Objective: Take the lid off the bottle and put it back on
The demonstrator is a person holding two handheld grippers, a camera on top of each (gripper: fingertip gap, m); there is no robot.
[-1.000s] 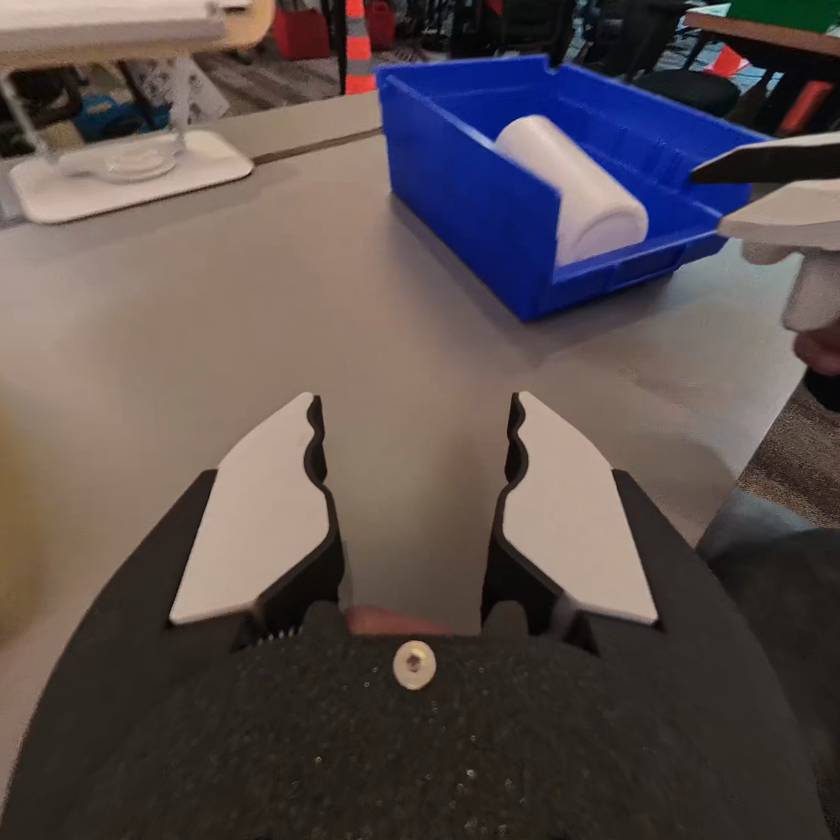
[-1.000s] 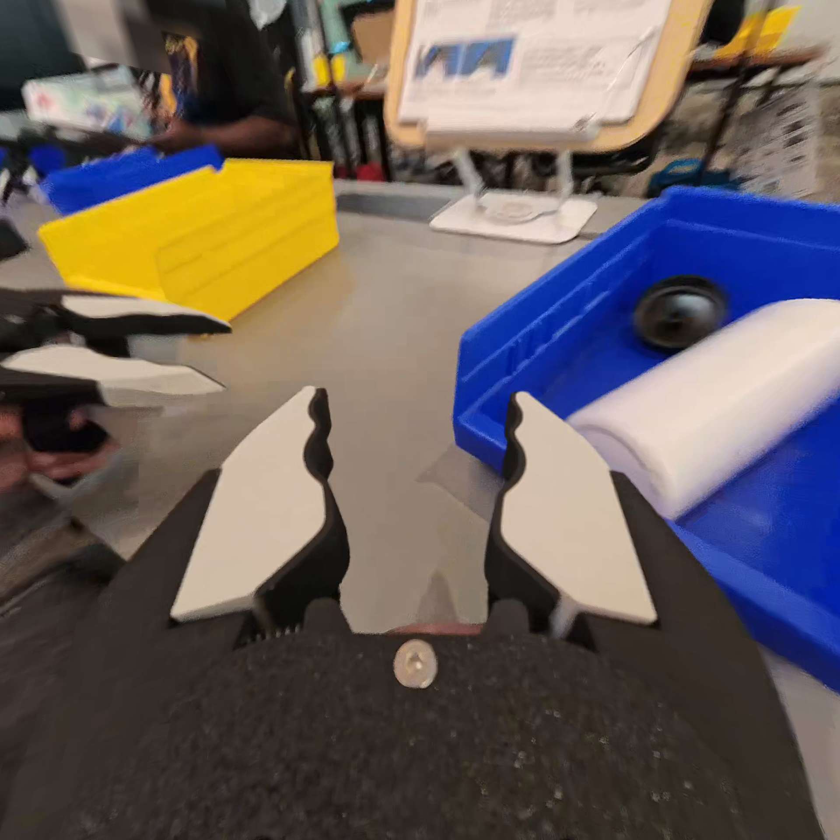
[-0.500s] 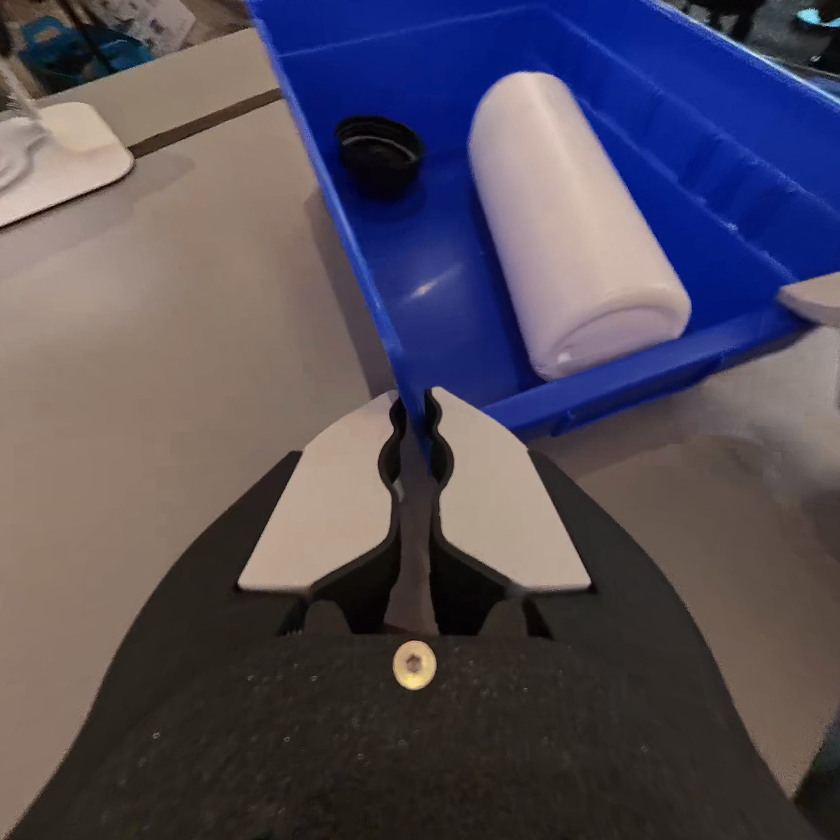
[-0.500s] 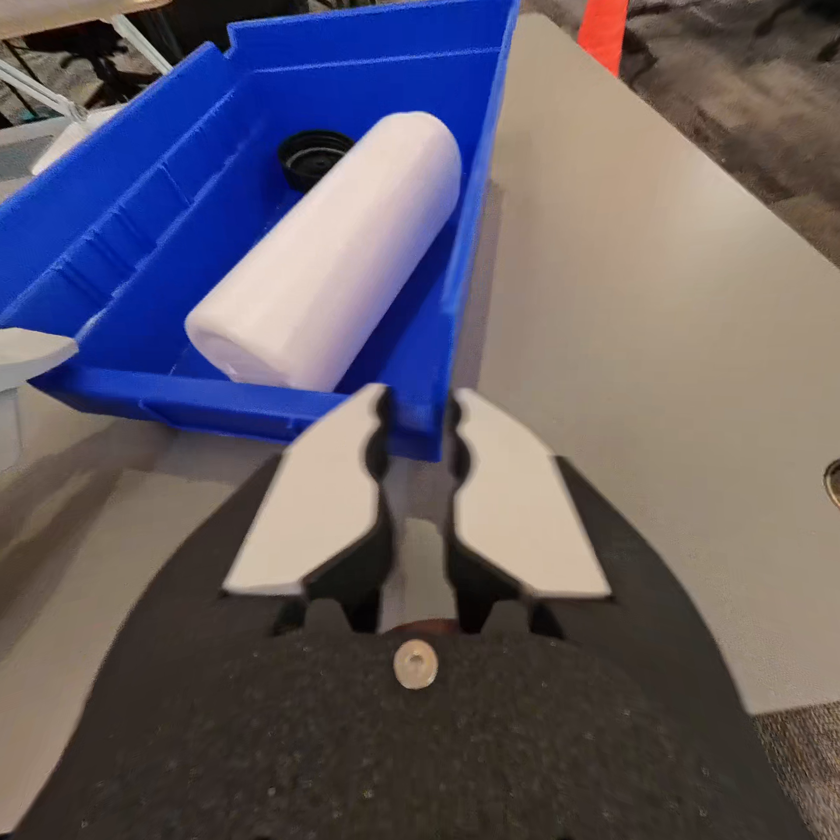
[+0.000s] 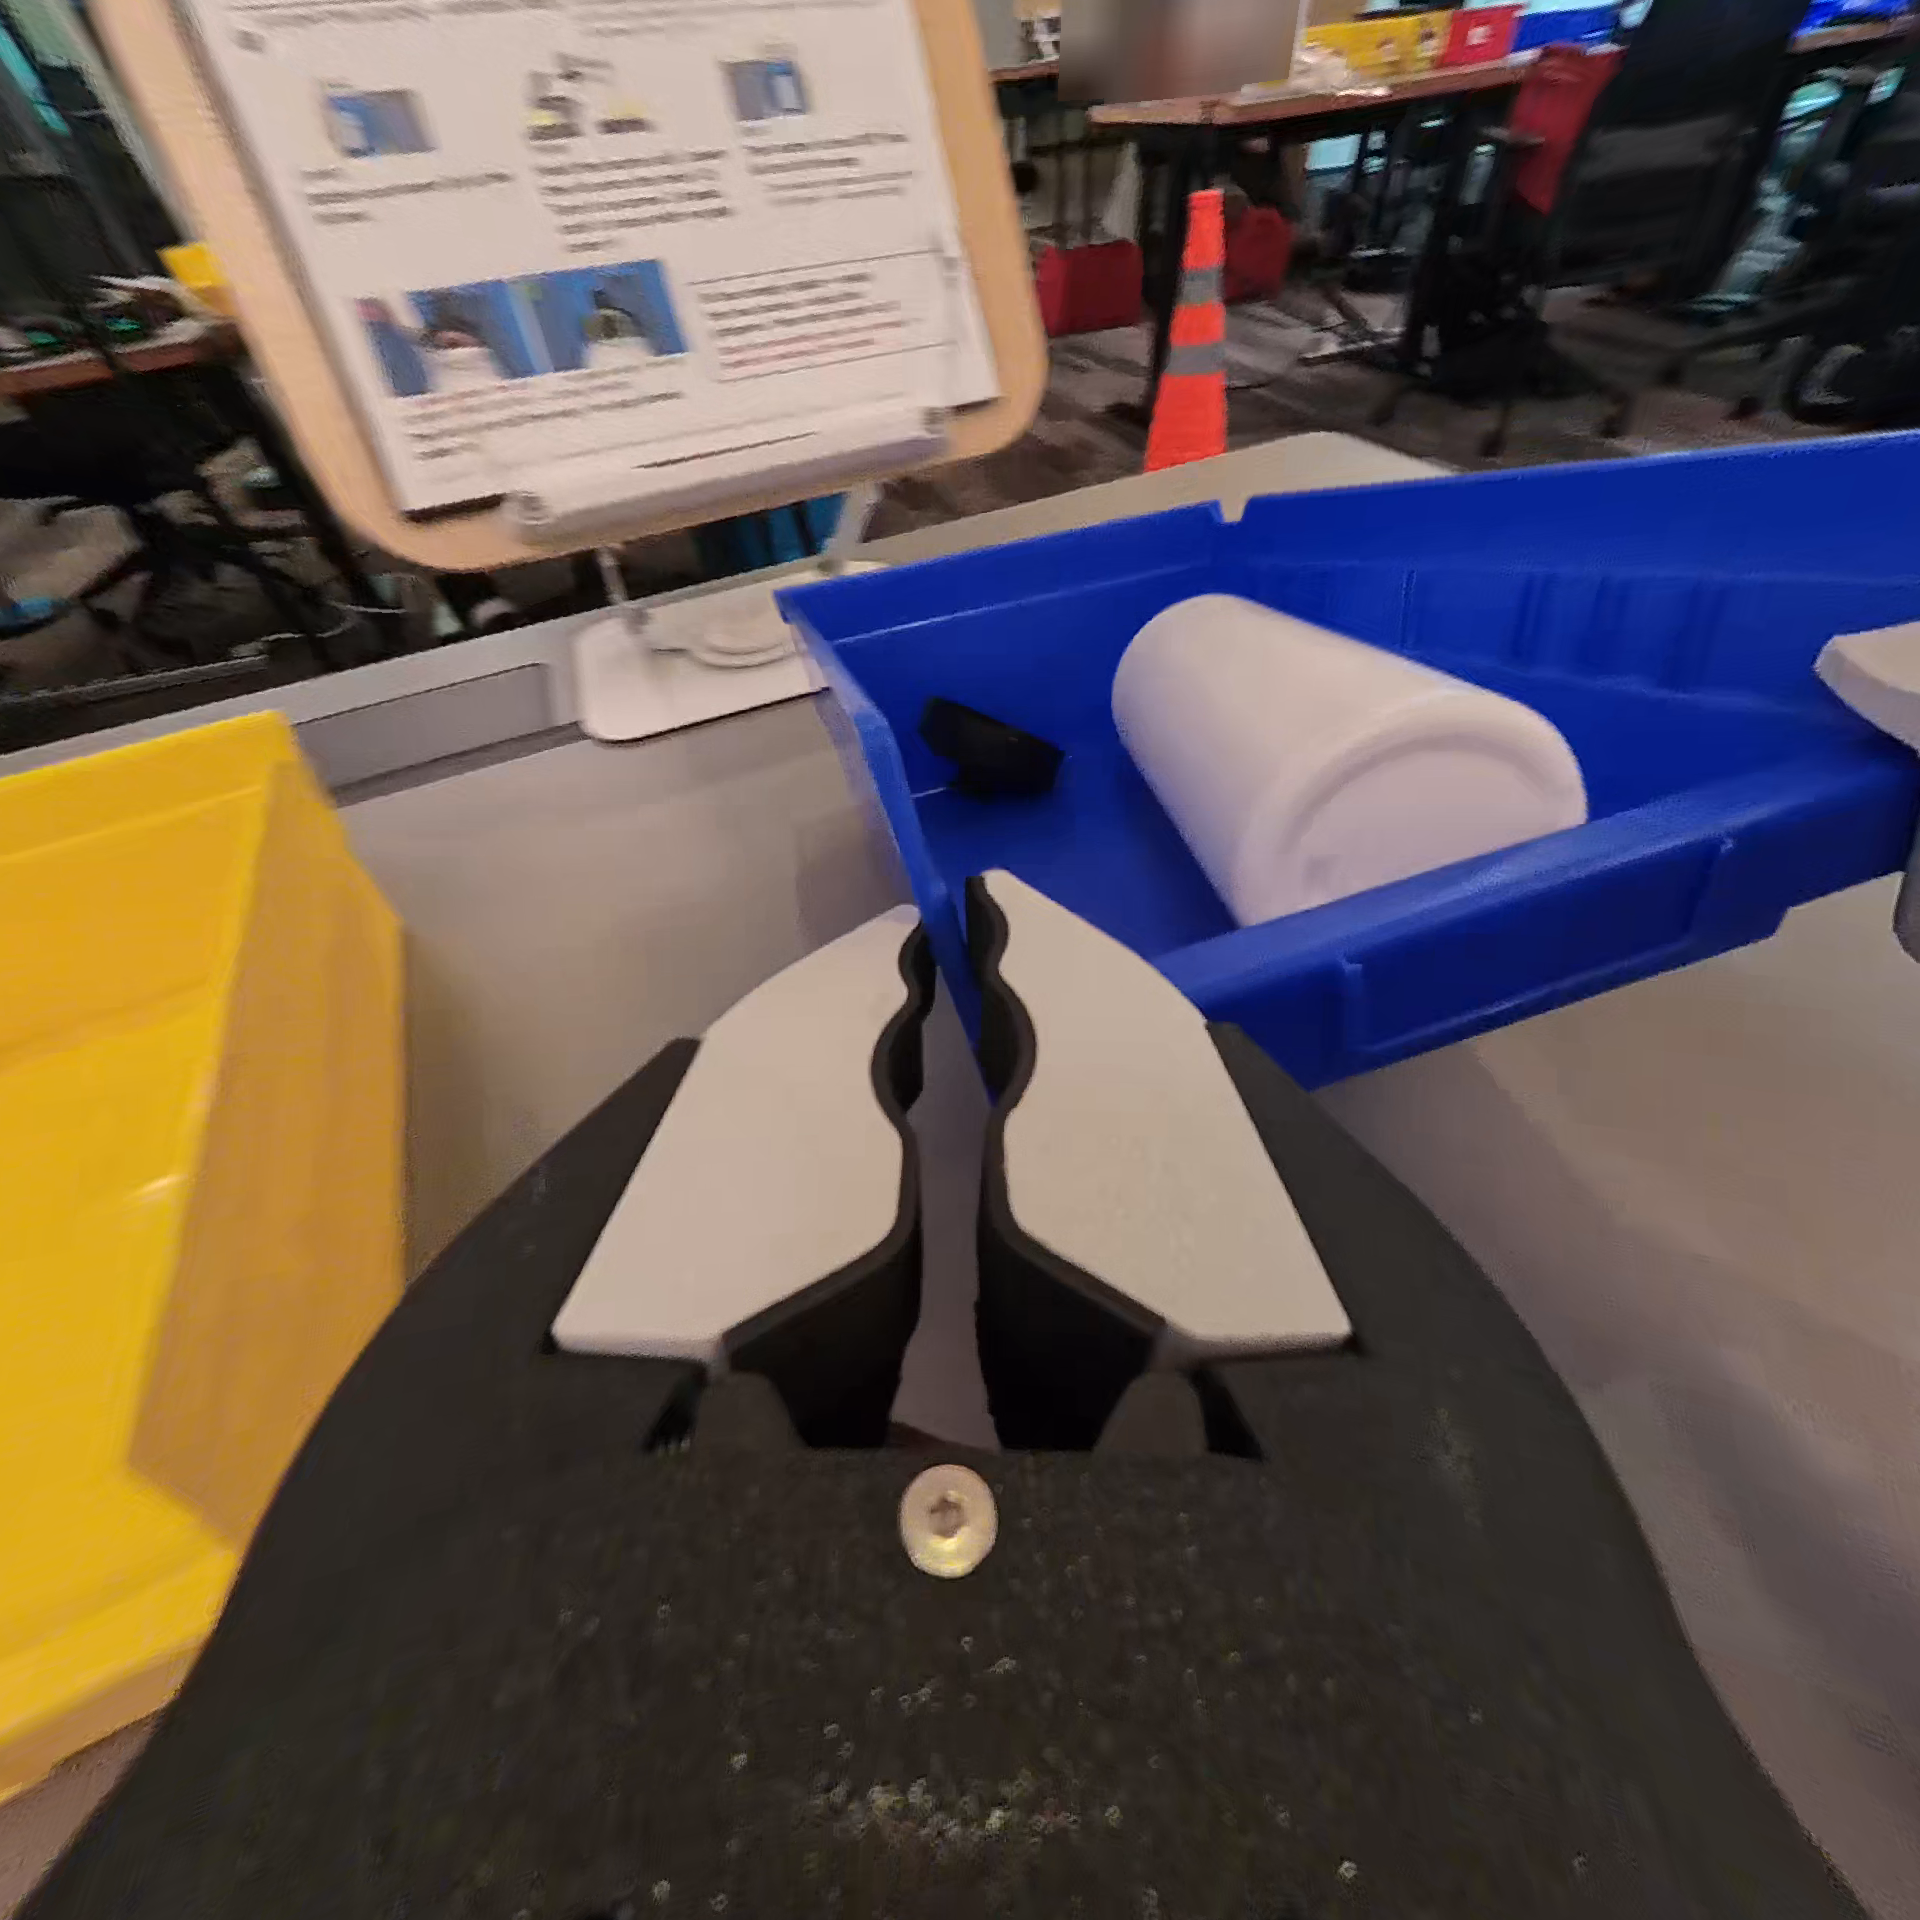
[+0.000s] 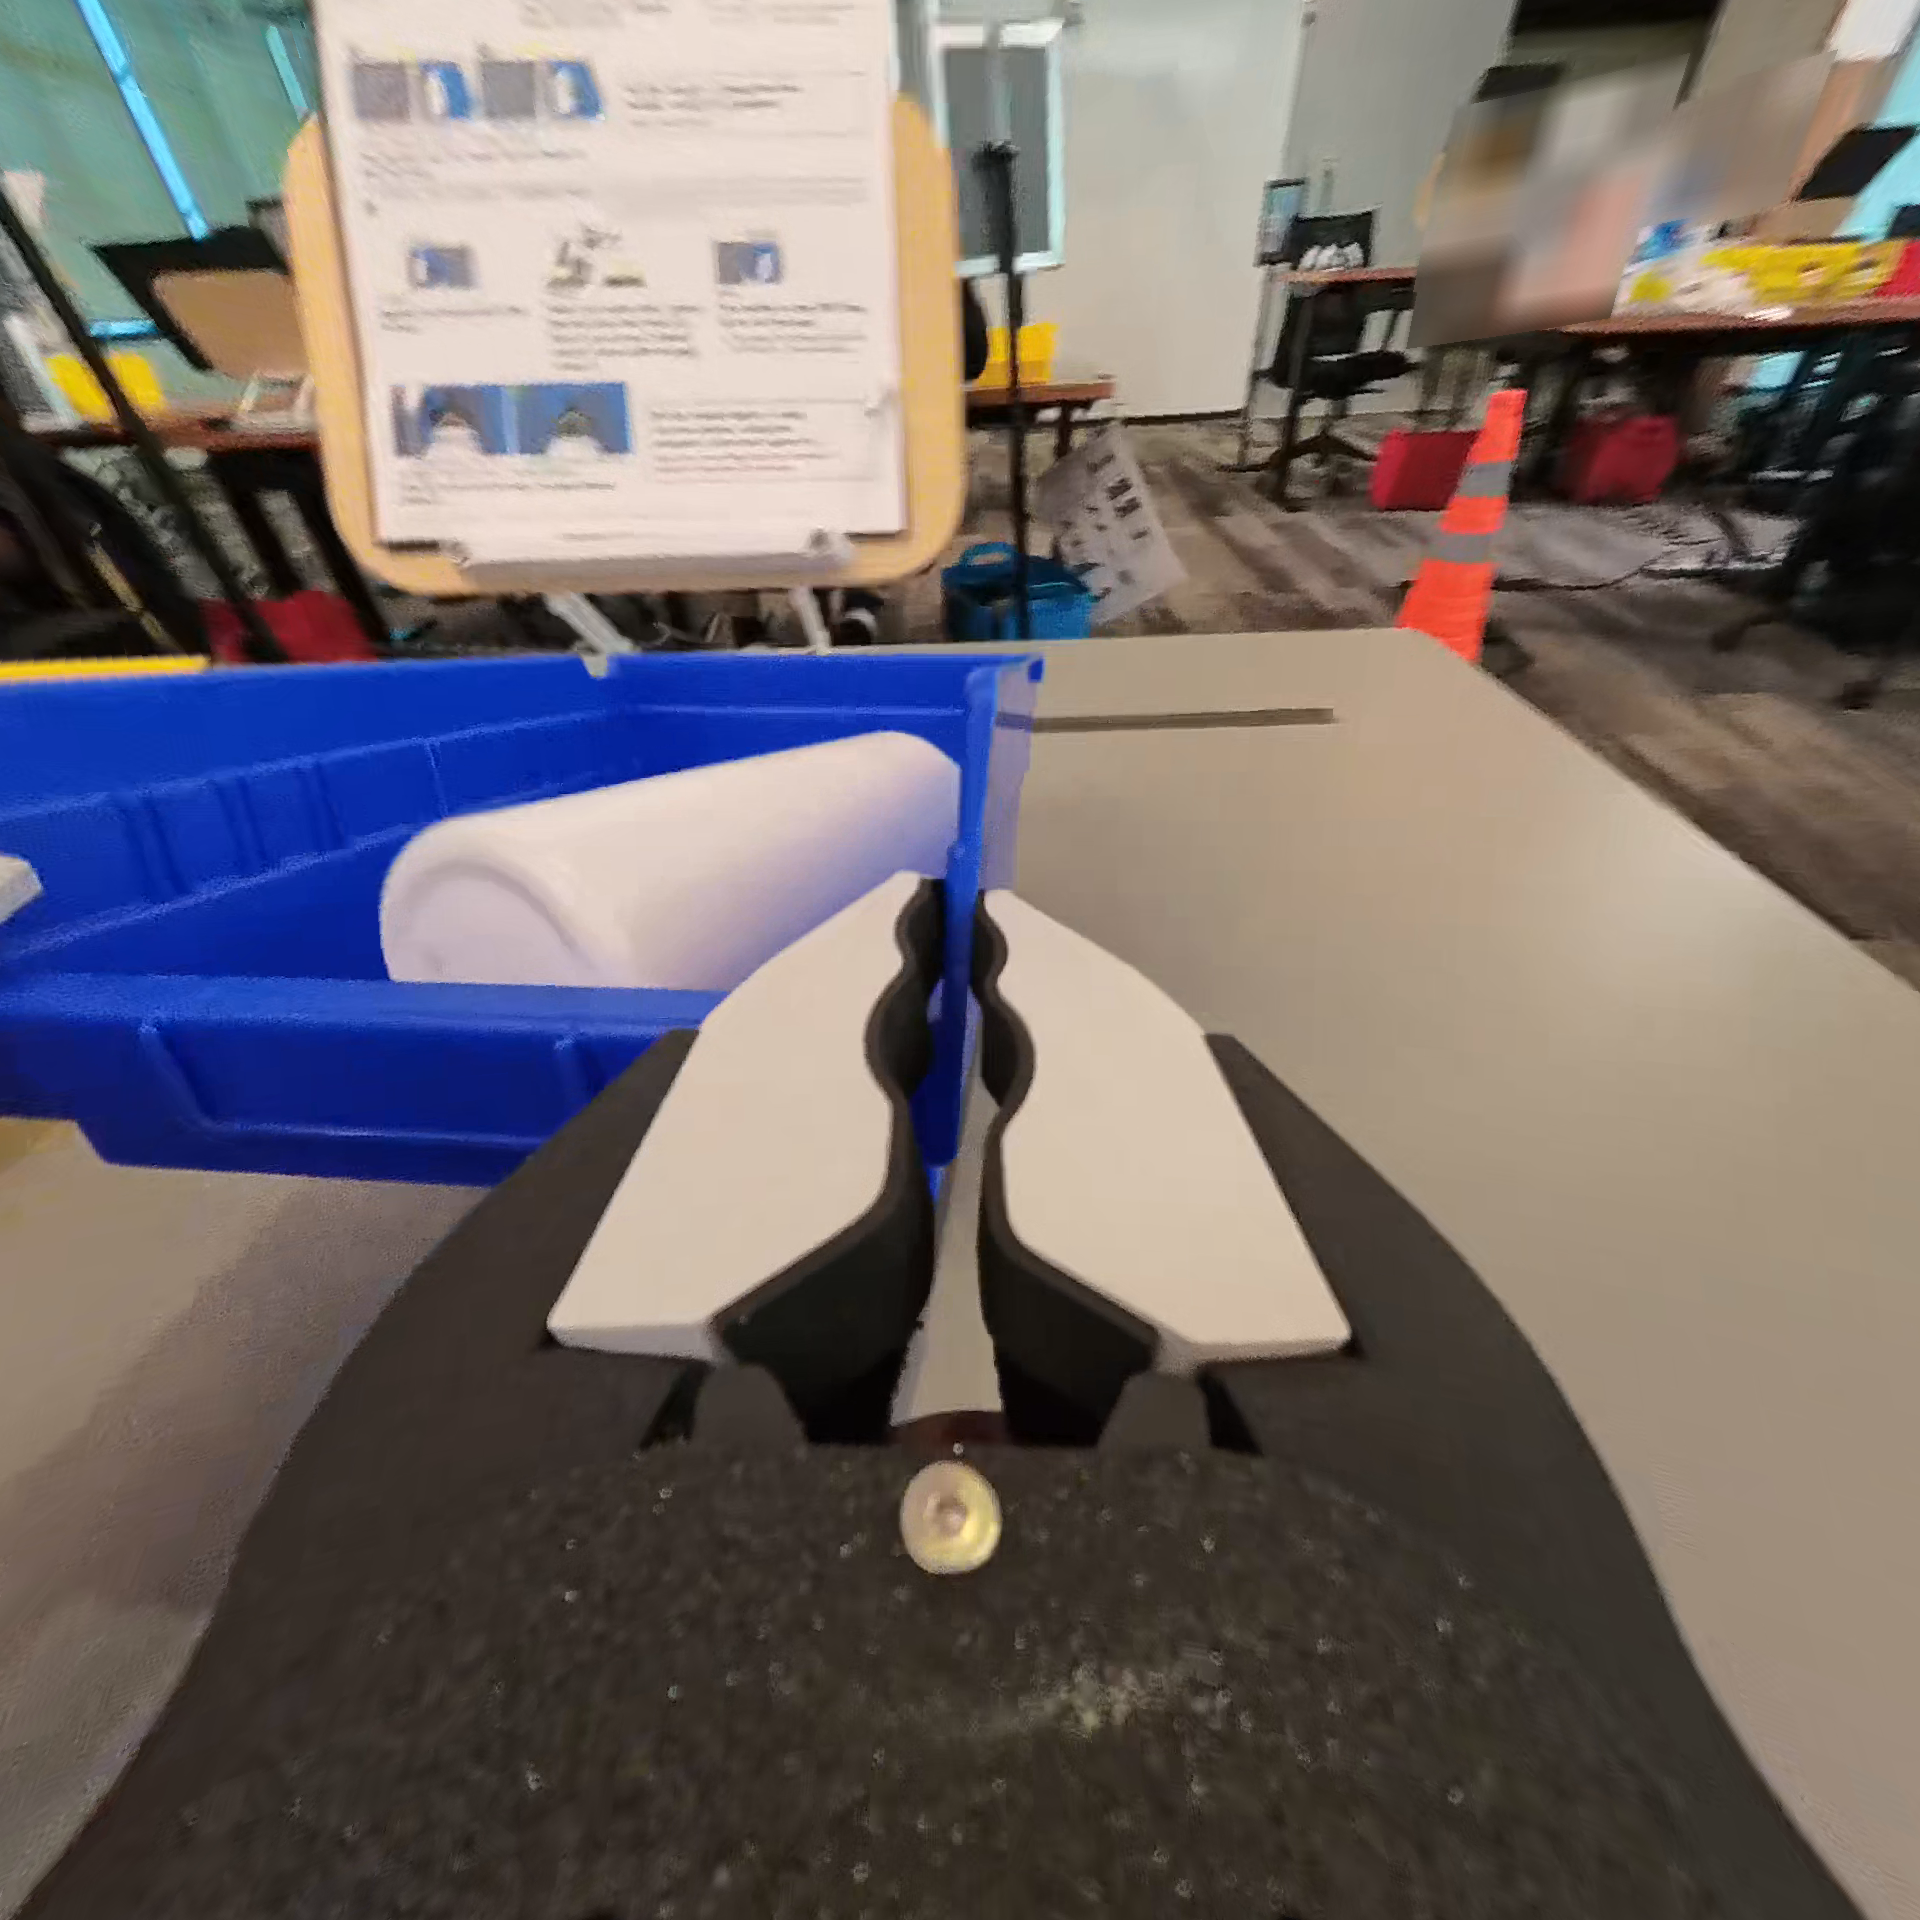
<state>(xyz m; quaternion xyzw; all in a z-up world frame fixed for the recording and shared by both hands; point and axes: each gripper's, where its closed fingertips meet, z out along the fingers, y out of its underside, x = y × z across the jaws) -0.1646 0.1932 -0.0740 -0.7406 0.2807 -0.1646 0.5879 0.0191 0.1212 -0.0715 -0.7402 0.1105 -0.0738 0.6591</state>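
Both tongs (image 5: 948, 914) (image 6: 961, 899) apparently pinch the blue bin (image 5: 1455, 956); bottle (image 5: 1340, 748) inside.

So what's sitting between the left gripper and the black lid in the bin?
In the left wrist view, the left gripper is shut on the blue bin side wall. Past that wall, only bare blue floor lies before the black lid.

The bottle (image 5: 1340, 748) is a plain white cylinder lying on its side in the blue bin (image 5: 1455, 935), right of centre in the left wrist view, its flat base turned toward the camera. In the right wrist view it lies left of centre, running up and to the right. The lid (image 5: 987, 743) is off: a small black cap, tilted, on the bin floor left of the bottle, apart from it.
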